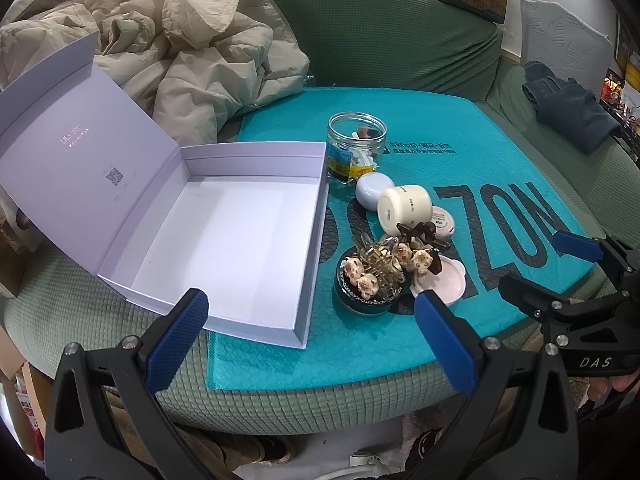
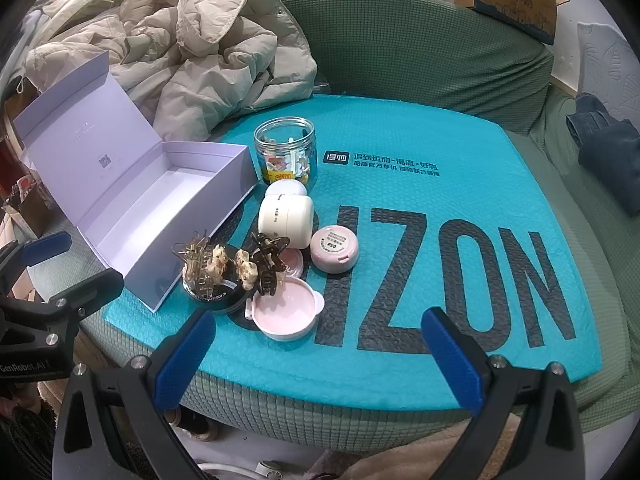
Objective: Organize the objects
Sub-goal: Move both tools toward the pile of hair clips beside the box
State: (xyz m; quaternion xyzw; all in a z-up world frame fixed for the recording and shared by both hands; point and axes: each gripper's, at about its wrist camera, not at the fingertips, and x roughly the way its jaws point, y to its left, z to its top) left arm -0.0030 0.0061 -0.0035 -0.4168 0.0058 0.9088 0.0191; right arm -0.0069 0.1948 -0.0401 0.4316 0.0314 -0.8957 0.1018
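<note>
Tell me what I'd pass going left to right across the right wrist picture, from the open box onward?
Lavender box → black round tin topped with hair clips → pink dish → small pink compact → the big ZON lettering on the teal mailer → dark folded cloth.

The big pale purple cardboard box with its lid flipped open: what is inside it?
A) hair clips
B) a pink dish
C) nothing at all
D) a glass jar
C: the pale purple cardboard box shows only its bare white floor, and the small things sit beside it on the teal mat.
</note>
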